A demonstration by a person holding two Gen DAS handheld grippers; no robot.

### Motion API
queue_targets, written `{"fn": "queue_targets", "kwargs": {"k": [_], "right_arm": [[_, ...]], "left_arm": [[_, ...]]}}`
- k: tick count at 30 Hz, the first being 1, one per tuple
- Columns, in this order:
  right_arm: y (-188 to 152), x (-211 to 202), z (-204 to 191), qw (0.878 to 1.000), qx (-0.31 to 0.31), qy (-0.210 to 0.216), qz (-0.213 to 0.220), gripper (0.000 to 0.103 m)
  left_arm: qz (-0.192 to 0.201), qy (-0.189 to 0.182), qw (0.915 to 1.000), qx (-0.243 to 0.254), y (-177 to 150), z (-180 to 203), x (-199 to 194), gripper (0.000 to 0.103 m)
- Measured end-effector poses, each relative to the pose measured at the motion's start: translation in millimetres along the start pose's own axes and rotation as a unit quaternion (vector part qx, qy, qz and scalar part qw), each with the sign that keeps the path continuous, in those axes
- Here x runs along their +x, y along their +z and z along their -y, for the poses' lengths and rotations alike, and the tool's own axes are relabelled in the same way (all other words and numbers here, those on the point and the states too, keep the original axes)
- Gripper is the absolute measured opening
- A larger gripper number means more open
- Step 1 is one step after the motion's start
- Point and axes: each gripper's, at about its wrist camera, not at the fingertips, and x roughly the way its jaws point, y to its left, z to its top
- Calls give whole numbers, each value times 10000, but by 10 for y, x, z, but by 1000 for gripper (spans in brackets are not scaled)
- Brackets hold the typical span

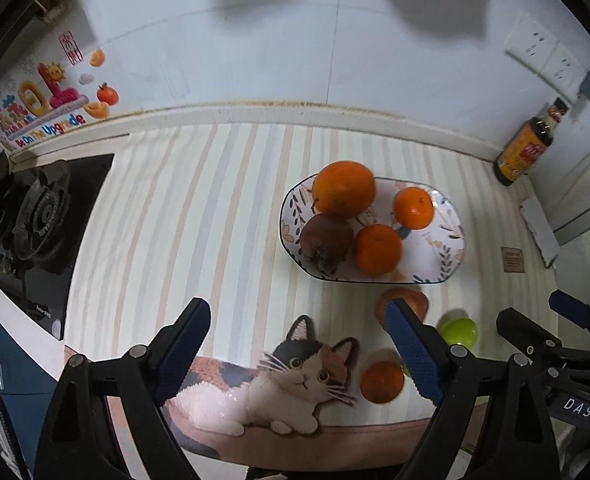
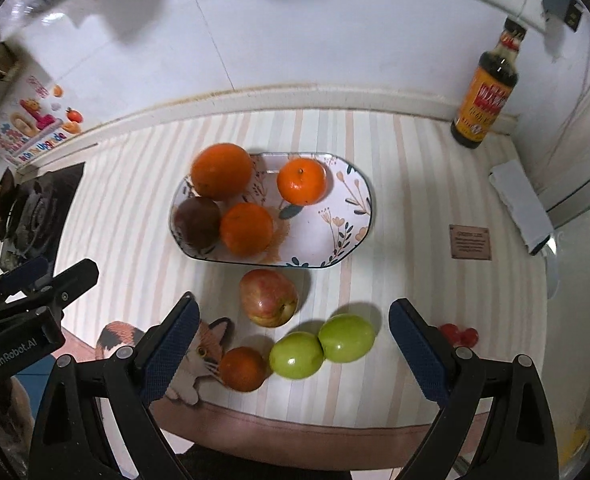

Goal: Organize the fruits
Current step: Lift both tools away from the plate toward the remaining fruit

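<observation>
In the left wrist view, the left tool's point(image 1: 299, 354) finger covers part of the red apple point(image 1: 417, 300) and one green apple point(image 1: 459, 331). The brown tag's point(image 2: 470, 242) print is too small to read. The stove point(image 2: 23, 216) is cut off by the edge.

I see even overhead light, soft shadows on the wall point(image 1: 295, 20), strong fisheye bending and dark corners, slight blur.

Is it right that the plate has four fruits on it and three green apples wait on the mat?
Not quite. The plate does hold four fruits, but only two green apples wait on the mat, beside a red apple and a small orange. The right wrist view shows it.
</observation>
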Motion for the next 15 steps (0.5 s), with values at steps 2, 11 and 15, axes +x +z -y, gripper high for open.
{"fn": "queue_targets", "kwargs": {"k": [2, 11, 15], "right_arm": [[-52, -163, -9, 9999, -11, -8, 115, 98], [-297, -770, 2, 9987, 53, 4, 510, 98], [-383, -973, 36, 9978, 122, 10, 658, 98]], "left_arm": [[101, 13, 9999, 41, -46, 17, -126, 90], [419, -150, 9990, 17, -225, 50, -634, 90], [588, -93, 9982, 21, -273, 68, -789, 90]]}}
